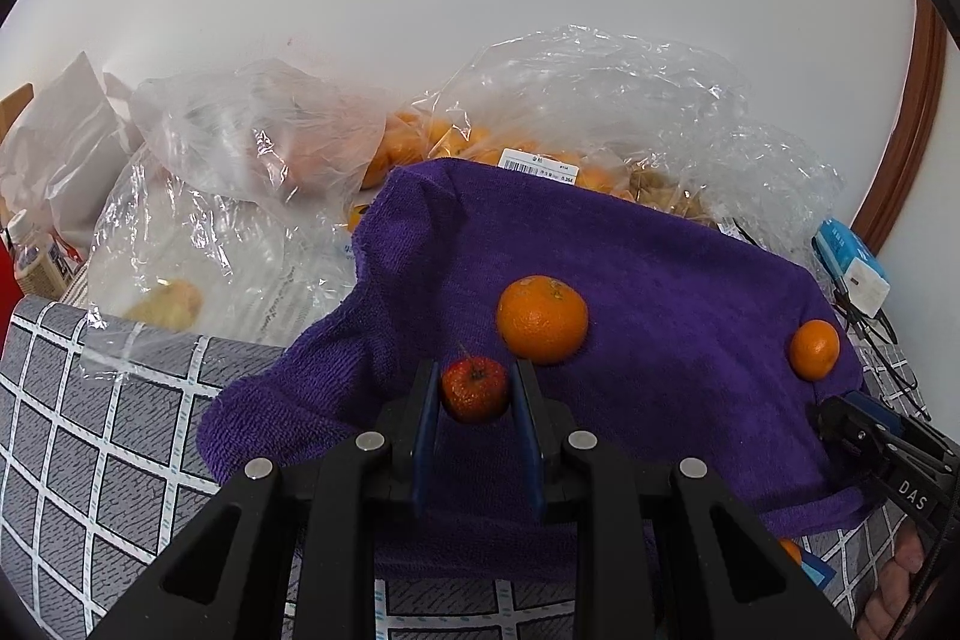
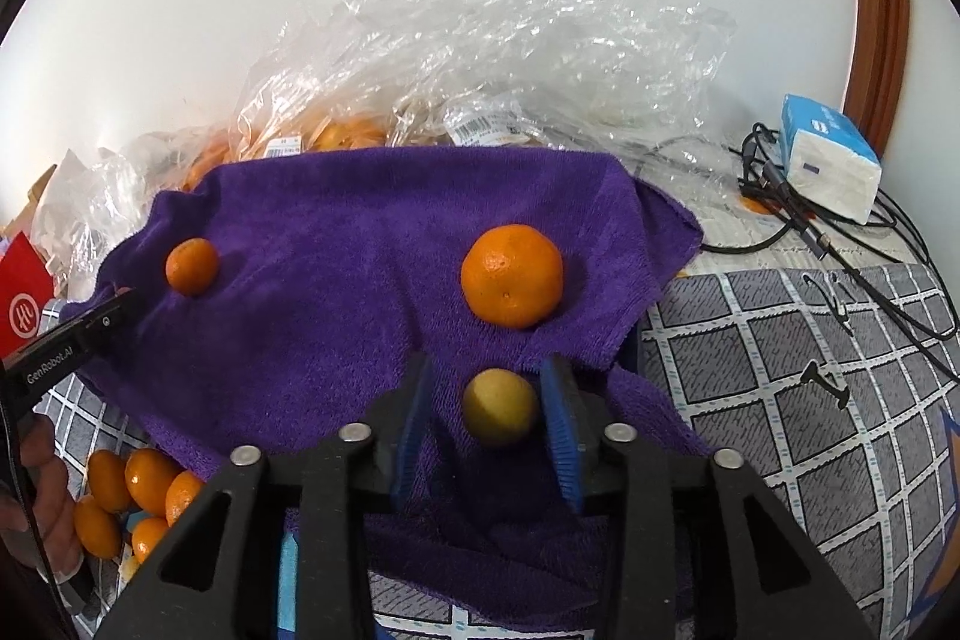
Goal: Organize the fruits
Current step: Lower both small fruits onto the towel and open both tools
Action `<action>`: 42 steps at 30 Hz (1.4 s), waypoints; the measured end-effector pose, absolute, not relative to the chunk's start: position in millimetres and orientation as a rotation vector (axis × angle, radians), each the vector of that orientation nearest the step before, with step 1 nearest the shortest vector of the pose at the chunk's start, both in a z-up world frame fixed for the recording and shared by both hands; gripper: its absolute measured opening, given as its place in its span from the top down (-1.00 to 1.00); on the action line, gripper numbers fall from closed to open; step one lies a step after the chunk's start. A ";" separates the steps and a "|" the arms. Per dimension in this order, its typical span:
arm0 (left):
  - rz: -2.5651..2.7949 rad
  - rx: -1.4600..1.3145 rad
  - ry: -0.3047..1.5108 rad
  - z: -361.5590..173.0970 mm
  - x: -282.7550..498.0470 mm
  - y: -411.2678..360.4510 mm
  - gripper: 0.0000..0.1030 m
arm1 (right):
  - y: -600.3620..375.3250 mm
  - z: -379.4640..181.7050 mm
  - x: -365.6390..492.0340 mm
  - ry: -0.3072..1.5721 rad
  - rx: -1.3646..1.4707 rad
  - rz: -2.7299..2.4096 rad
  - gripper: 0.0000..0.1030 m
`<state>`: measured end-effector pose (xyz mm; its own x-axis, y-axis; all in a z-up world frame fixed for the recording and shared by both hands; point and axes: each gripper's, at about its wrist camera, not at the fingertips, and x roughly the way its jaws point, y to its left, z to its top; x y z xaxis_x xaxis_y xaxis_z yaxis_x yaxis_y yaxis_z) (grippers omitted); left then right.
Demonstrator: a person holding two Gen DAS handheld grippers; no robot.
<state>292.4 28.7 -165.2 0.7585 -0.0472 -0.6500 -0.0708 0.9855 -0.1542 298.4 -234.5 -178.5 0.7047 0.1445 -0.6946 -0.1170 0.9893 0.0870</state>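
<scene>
A purple towel (image 1: 690, 280) lies spread over the table. My left gripper (image 1: 474, 379) is shut on a small red fruit (image 1: 475, 391) just above the towel. One mandarin (image 1: 542, 319) sits right behind it, and a second mandarin (image 1: 814, 349) lies at the towel's right edge. In the right wrist view my right gripper (image 2: 489, 376) stands open around a small yellow fruit (image 2: 500, 406), with a gap at the left pad. The second mandarin (image 2: 512, 275) is just beyond it. The left gripper (image 2: 120, 301) shows at the left edge.
Clear plastic bags (image 1: 252, 142) crowd the back along the wall, one holding several oranges (image 2: 336, 133). More mandarins (image 2: 138, 490) lie by the towel's near left corner. A tissue pack (image 2: 831, 160) and black cables (image 2: 840, 244) sit at the right on the grey checked cloth (image 2: 780, 370).
</scene>
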 end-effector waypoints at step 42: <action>-0.144 -0.063 0.729 -116.4 221.2 44.7 -0.07 | -238.1 -156.9 262.5 0.810 0.141 0.118 -0.06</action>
<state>221.2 44.7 -116.4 0.7364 -0.1531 -0.6590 0.1091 0.9882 -0.1076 262.5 -238.1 -156.9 0.6838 0.1586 -0.7122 -0.0507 0.9841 0.1705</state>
